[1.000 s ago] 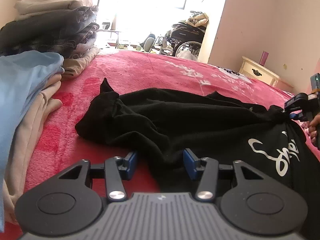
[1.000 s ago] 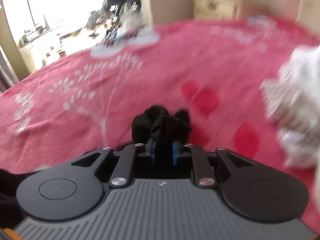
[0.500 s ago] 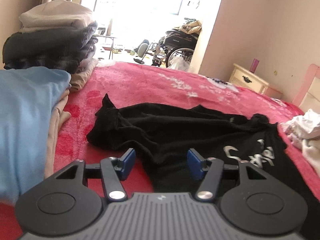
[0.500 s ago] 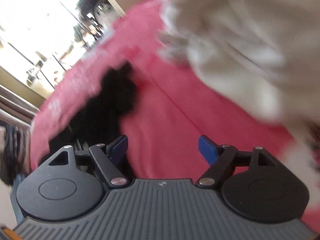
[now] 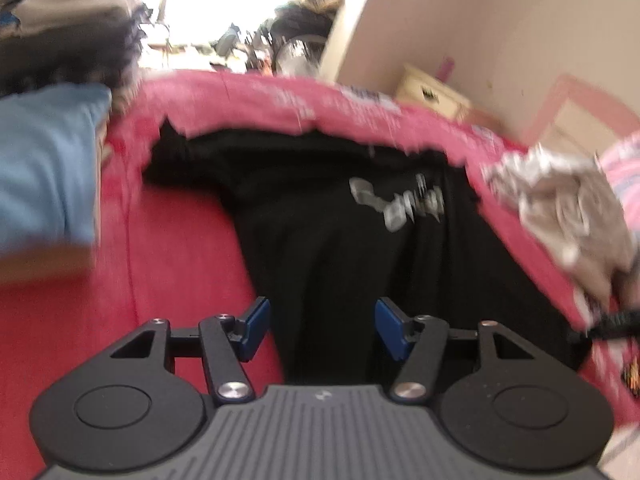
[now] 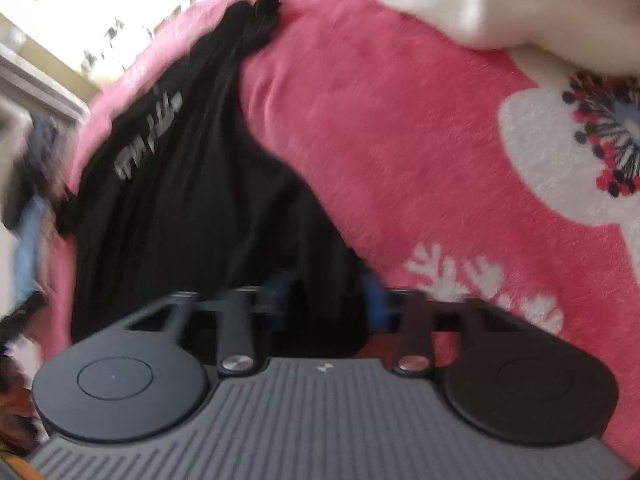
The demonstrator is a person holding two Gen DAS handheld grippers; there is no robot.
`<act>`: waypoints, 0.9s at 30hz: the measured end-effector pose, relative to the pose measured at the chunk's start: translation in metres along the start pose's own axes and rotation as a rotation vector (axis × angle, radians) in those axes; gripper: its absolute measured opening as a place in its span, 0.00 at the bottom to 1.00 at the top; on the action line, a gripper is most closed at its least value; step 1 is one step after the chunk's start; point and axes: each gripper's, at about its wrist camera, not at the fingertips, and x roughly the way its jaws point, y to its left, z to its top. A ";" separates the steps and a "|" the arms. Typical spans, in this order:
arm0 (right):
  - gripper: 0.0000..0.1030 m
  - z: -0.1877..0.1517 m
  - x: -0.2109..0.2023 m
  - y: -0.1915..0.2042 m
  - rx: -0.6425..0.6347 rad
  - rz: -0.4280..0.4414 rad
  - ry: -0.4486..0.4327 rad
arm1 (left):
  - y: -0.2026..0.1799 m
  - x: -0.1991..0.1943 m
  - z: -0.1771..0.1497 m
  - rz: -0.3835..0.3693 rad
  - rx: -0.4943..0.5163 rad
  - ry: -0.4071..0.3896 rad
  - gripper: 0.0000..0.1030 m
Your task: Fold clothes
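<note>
While both views are smeared by motion, the black T-shirt [image 5: 328, 216] can be made out lying spread on the pink-red floral blanket [image 5: 172, 248], its pale printed lettering [image 5: 400, 204] facing up right of centre in the left wrist view. The left gripper [image 5: 322, 326] sits at the lower middle of that frame with its blue pads [image 5: 256, 322] roughly half apart, the shirt's near edge lying below and between them, untouched. In the right wrist view the right gripper [image 6: 326, 294] has just been closing; its blurred blue pads [image 6: 372, 292] still show a gap, with black fabric [image 6: 192, 208] between them, and a firm pinch cannot be told. Folded blue cloth [image 5: 44, 176] lies at the left edge, a crumpled white garment [image 5: 560, 208] at the right.
</note>
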 end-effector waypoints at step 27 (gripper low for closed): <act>0.50 -0.033 -0.088 -0.040 0.221 -0.226 -0.246 | -0.001 -0.002 -0.064 -0.305 -0.001 0.369 0.49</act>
